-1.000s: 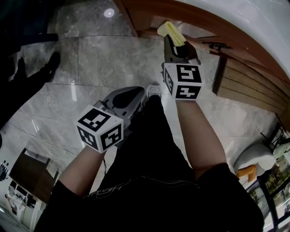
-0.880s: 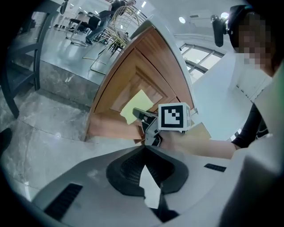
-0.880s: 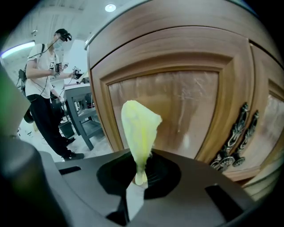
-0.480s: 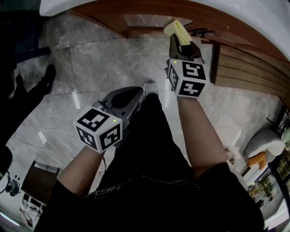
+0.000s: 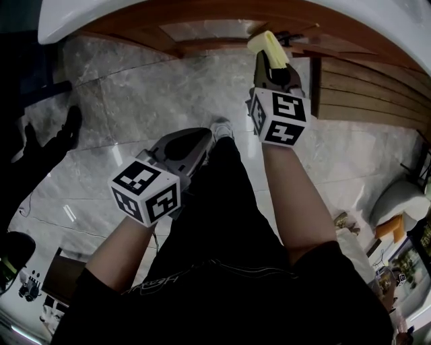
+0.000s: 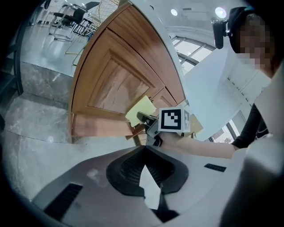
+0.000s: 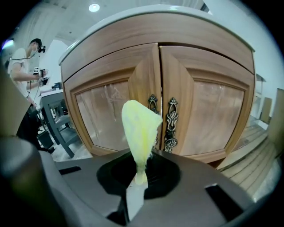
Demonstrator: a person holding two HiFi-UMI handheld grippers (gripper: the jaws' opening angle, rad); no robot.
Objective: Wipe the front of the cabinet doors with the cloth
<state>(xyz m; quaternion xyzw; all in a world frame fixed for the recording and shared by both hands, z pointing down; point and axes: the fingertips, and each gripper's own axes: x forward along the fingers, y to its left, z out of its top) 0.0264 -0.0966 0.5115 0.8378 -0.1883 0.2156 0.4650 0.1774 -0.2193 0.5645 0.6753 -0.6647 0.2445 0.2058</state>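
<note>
A yellow cloth (image 7: 140, 128) sticks up from my right gripper (image 7: 141, 175), which is shut on its lower end. Straight ahead of it, a short way off, stand two wooden cabinet doors (image 7: 106, 106) with ornate metal handles (image 7: 171, 124) at the centre seam. In the head view the right gripper (image 5: 273, 71) holds the cloth (image 5: 266, 46) out towards the cabinet (image 5: 202, 30). My left gripper (image 5: 185, 145) hangs lower by the person's left leg. Its jaws meet at the tips (image 6: 144, 153) with nothing between them. From the left gripper view the cloth (image 6: 141, 111) shows against the cabinet door (image 6: 115, 80).
A white countertop (image 5: 377, 20) overhangs the cabinet. Wooden slats (image 5: 363, 94) run along the floor at the right. The floor is grey marble (image 5: 135, 87). A person (image 7: 26, 62) stands beside a grey table and chair (image 7: 57, 119) at the far left.
The right gripper with the cloth has come a little closer to the cabinet doors, and more of the cabinet and countertop now shows at the top. The left gripper has barely moved.
</note>
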